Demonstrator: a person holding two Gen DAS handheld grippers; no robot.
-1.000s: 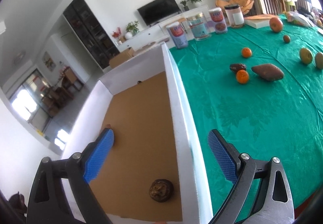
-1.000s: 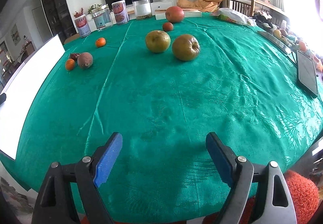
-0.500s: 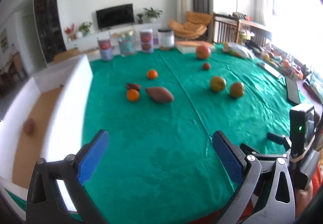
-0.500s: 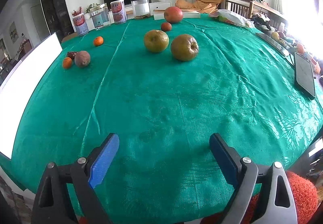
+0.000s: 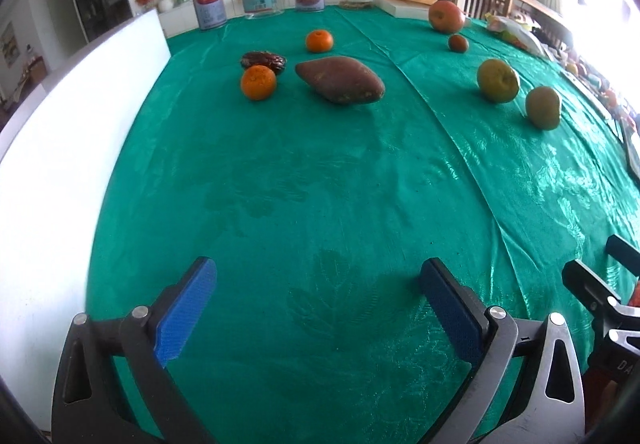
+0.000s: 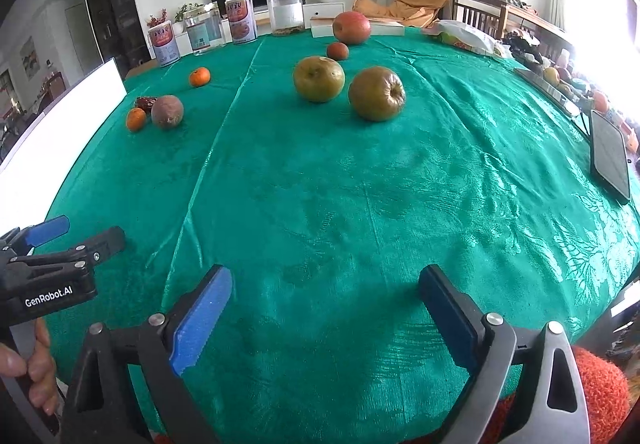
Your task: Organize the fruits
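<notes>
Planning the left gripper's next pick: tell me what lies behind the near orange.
Right behind the near orange lies a dark wrinkled fruit, its front edge covered by the orange. Whether they touch cannot be told.

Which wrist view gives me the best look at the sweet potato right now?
The left wrist view: the sweet potato lies broadside there, its whole length unobstructed. The right wrist view shows it smaller and end-on, appearing round, beside a small orange.

Left gripper (image 5: 316,308): black frame, silver screws, ridged blue pads (image 5: 186,310).
Right gripper (image 6: 324,314): same black frame, blue pads (image 6: 200,326).
Marking: white "GenRobot.AI" on the left gripper's body.
Hand (image 6: 34,368): bare skin, fingers curled.
</notes>
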